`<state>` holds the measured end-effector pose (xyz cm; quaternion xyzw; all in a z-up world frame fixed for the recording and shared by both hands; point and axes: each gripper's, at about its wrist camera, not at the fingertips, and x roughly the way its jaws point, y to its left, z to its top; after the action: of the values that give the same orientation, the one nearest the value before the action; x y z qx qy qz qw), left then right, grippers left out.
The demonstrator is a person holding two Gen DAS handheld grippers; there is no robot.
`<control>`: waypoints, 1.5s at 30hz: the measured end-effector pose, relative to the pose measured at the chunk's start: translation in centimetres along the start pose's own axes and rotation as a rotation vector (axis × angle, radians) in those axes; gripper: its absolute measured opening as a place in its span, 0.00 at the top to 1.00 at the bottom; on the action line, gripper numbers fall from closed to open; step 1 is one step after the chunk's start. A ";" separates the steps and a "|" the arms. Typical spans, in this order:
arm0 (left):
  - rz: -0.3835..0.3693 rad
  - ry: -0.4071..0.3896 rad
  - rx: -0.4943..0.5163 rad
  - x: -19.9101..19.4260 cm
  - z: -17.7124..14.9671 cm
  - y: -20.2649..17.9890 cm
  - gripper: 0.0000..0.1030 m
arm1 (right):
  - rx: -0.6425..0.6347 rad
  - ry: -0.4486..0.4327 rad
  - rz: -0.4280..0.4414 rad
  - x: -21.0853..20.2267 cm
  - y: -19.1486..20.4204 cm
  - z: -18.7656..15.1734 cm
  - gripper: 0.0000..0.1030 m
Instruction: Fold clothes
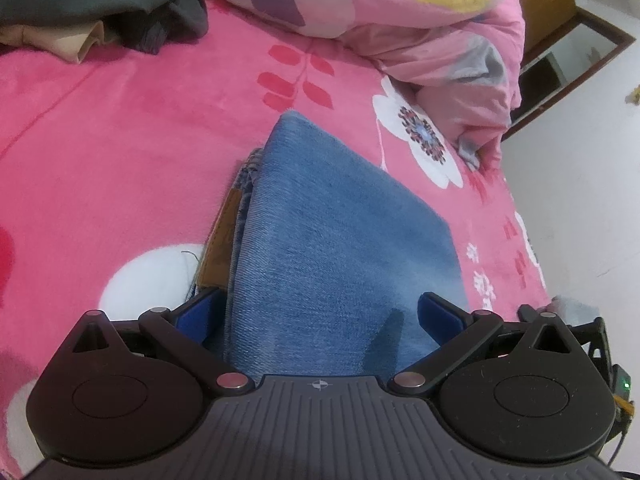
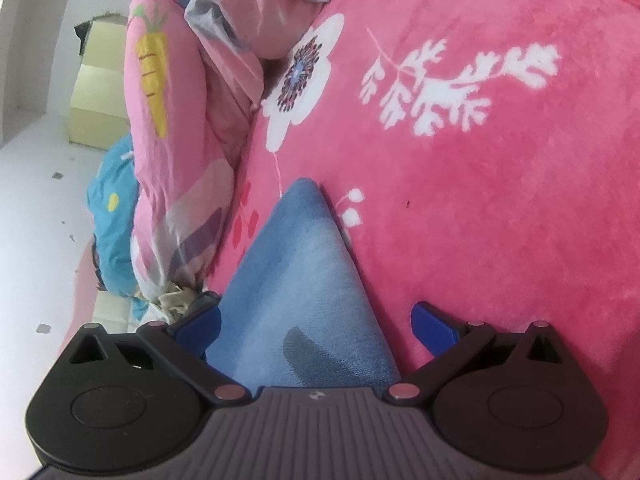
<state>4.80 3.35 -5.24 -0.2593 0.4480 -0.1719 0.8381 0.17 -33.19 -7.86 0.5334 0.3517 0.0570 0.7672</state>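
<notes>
A pair of folded blue jeans (image 1: pixel 320 216) lies on the pink floral bedspread (image 1: pixel 120 140), with a brown waist patch showing at its left edge. My left gripper (image 1: pixel 320 304) is open, its blue pads (image 1: pixel 200 312) standing wide on either side of the near end of the jeans. In the right wrist view the same blue jeans (image 2: pixel 300 272) taper to a corner ahead. My right gripper (image 2: pixel 316 314) is open too, with the denim lying between its spread fingers (image 2: pixel 432 324); the near end of the jeans is hidden under both gripper bodies.
A pile of dark grey and beige clothes (image 1: pixel 100 4) sits at the far left of the bed. A rolled pink quilt (image 1: pixel 400 12) with a carrot print (image 2: pixel 152 64) lies along the far edge. Beyond are white floor (image 1: pixel 580 200), a wooden cabinet (image 1: pixel 560 32) and cardboard boxes (image 2: pixel 96 92).
</notes>
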 end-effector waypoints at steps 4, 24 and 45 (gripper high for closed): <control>-0.012 -0.035 -0.020 -0.2 -0.3 0.3 0.00 | -0.009 -0.015 0.031 -0.2 -0.3 -0.2 0.00; -0.103 -0.095 0.148 -4.4 -2.1 1.4 0.01 | -0.177 0.068 0.068 -0.4 0.3 -0.5 0.00; -0.160 -0.132 -0.120 -6.4 0.5 9.1 0.39 | -1.552 0.047 -0.096 1.2 13.8 -19.2 0.27</control>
<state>2.26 14.16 -6.15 -0.3547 0.3794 -0.1937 0.8323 -6.47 -11.86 -0.06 -0.1737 0.2499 0.2647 0.9150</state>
